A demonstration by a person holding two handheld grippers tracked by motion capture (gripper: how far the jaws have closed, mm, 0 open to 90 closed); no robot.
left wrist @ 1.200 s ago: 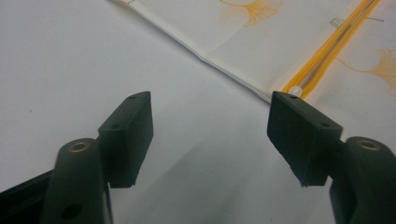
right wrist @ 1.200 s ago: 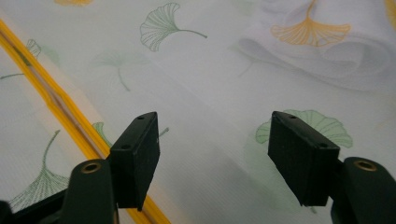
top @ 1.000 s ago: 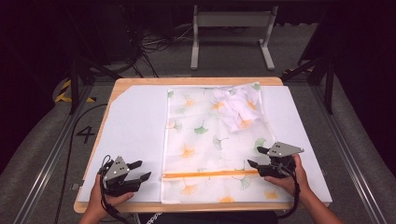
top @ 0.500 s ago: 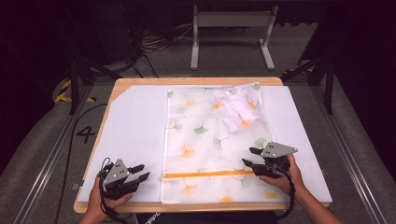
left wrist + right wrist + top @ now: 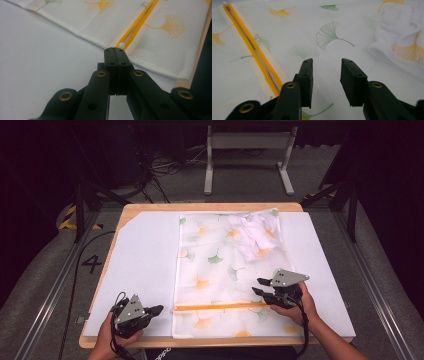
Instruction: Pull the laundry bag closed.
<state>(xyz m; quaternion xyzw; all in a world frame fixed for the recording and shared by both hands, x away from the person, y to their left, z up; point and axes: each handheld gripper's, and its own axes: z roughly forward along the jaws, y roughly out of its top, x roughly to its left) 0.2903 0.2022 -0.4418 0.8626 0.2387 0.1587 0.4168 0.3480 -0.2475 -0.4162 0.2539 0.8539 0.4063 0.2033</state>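
The orange zipper (image 5: 220,307) runs along the table's near edge, its white pull (image 5: 121,45) just past the left gripper (image 5: 155,310) (jaws pressed together, empty), while the right gripper (image 5: 257,287), half spread and just been closing on nothing, hovers over the laundry bag (image 5: 215,265).

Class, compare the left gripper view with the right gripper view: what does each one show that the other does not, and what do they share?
Left gripper view: the left gripper with jaws pressed together, just closed, at the white zip pull; bare white sheet beside the bag; wooden table edge.

Right gripper view: the right gripper with jaws apart, just narrowing, nothing between them; a green ginkgo leaf print; bunched white cloth inside the bag.

Both: the mesh bag and its orange zip.
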